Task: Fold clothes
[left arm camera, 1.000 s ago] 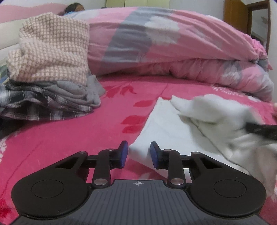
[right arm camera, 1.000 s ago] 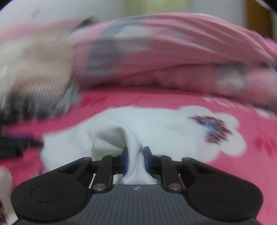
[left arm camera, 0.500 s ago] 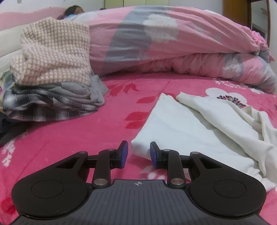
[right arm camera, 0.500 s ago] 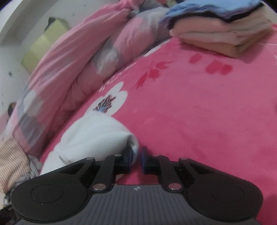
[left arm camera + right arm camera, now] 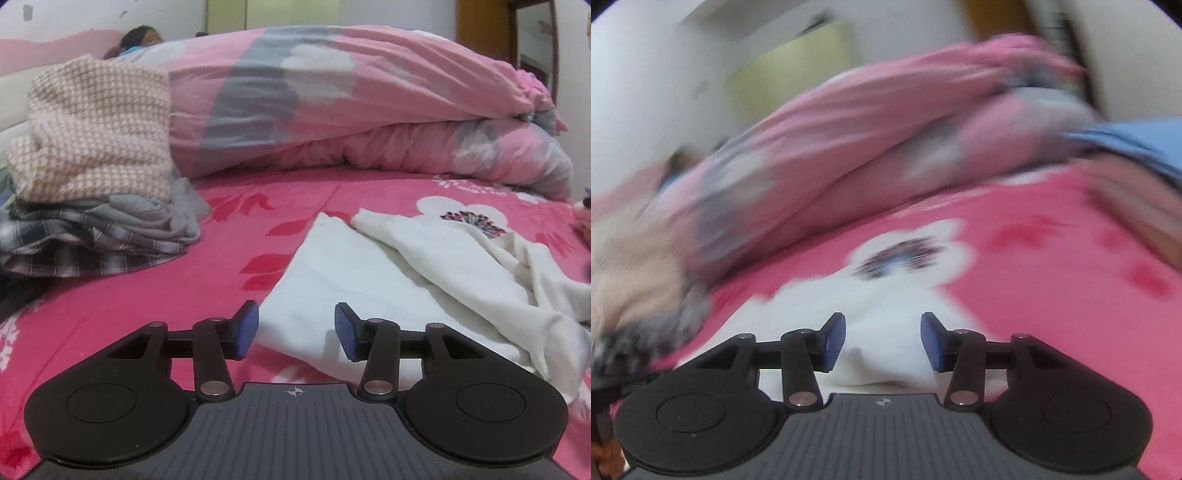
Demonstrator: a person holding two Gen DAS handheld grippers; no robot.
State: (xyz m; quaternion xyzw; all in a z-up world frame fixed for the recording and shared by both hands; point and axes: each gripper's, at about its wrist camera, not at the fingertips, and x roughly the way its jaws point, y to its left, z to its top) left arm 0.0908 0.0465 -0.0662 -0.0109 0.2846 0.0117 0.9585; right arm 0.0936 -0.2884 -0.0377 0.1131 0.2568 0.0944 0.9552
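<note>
A white garment [image 5: 399, 280] lies partly folded on the pink floral bedsheet [image 5: 229, 258], its right side bunched and creased. My left gripper [image 5: 293, 332] is open and empty, with its near left corner of the garment between the fingertips' line of sight. In the blurred right wrist view the same white garment [image 5: 886, 306] lies under my right gripper [image 5: 882, 341], which is open with nothing between its pads.
A pile of unfolded clothes, checked beige on top [image 5: 96, 129] over grey and plaid pieces [image 5: 110, 232], sits at the left. A rolled pink and grey duvet [image 5: 351, 107] runs across the back. A blue folded item [image 5: 1137, 144] shows at the right.
My right gripper has let go of the white garment and opened; its view swung back toward the duvet. My left gripper has opened wider. The garment now lies still on the bed.
</note>
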